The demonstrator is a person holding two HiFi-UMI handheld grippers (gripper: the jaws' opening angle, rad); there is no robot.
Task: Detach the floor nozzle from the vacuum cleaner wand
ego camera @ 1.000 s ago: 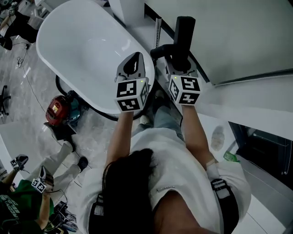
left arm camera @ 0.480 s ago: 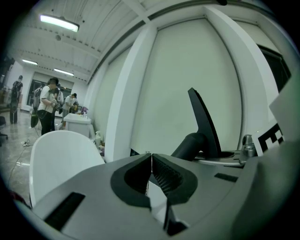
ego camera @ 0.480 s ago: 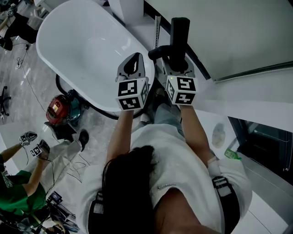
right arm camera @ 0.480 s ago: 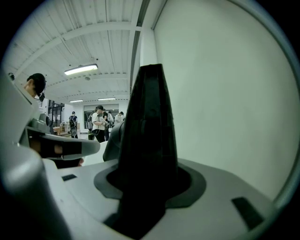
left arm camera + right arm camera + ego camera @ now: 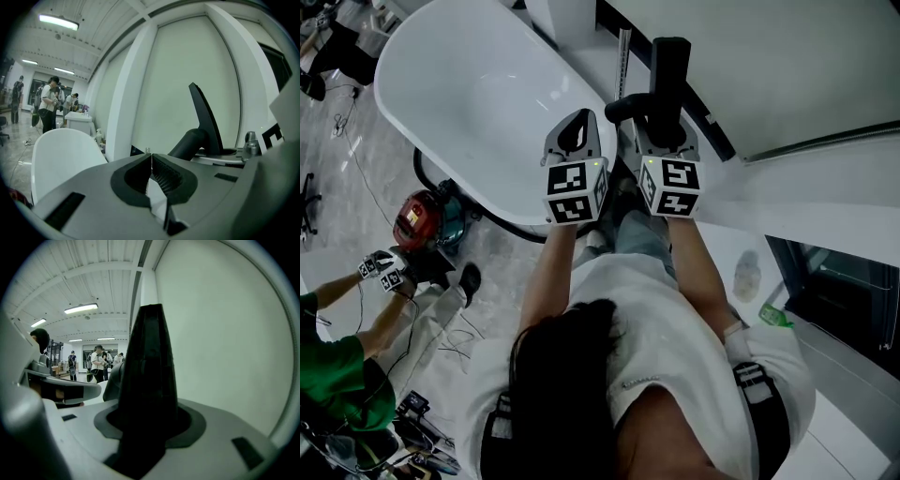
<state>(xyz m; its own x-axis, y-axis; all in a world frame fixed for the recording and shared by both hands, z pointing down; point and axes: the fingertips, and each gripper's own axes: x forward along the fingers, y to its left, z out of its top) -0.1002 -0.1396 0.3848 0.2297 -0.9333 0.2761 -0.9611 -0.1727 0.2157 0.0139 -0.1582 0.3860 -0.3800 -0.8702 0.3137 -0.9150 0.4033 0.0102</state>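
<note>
Plastic, by the look of it: the black vacuum piece [image 5: 669, 80] should be stiff, fairly light and smooth enough to slip. A firm hold across its broad body suits it, with a second hold on the short black neck [image 5: 623, 108] that juts from it toward the left. It stands upright in the air in front of the person [image 5: 609, 375], beside the white bathtub [image 5: 459, 84], gripped in the right claw [image 5: 146, 425]. Whether it is the floor nozzle or the wand's end cannot be told. The left claw [image 5: 151, 161] is clenched on nothing, near that neck. No brand is readable. The red canister [image 5: 417, 223] on the floor [image 5: 356, 187] bears a label too small to read, and the 2 marker cubes [image 5: 574, 192] show only black-and-white squares.
</note>
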